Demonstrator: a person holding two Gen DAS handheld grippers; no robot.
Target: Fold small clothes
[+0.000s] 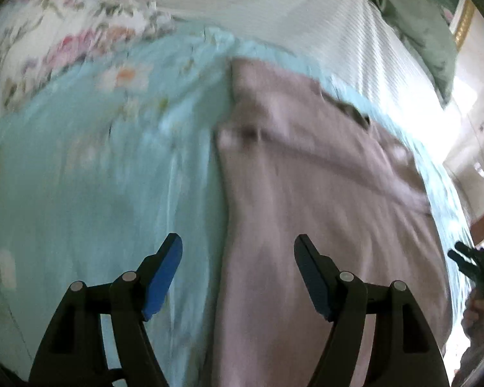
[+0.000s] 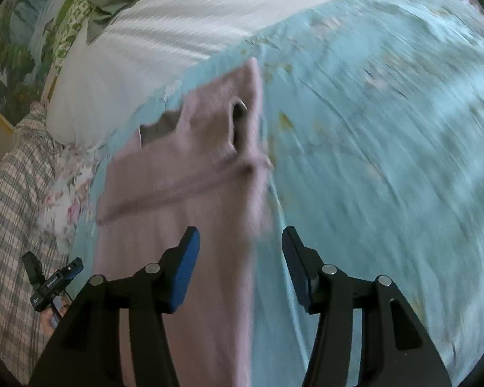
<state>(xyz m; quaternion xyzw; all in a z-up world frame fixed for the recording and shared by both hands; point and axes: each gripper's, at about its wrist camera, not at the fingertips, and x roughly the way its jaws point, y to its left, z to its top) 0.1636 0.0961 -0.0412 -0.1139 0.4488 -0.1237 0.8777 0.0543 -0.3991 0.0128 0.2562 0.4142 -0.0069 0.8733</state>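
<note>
A mauve-pink small garment (image 1: pixel 322 200) lies spread on a light blue floral bedspread (image 1: pixel 96 167). In the left wrist view my left gripper (image 1: pixel 238 274) is open and empty, hovering over the garment's left edge. In the right wrist view the garment (image 2: pixel 184 200) runs lengthwise, with a folded part and dark openings at its far end. My right gripper (image 2: pixel 240 264) is open and empty over the garment's right edge. The other gripper shows small at the lower left of the right wrist view (image 2: pixel 51 277). Both views are motion-blurred.
A white ribbed pillow (image 2: pixel 184 25) lies at the head of the bed beyond the garment. A green pillow (image 1: pixel 419 32) sits behind it. A plaid cloth (image 2: pixel 13 213) lies at the left. A white floral quilt (image 1: pixel 48 32) lies at the far left.
</note>
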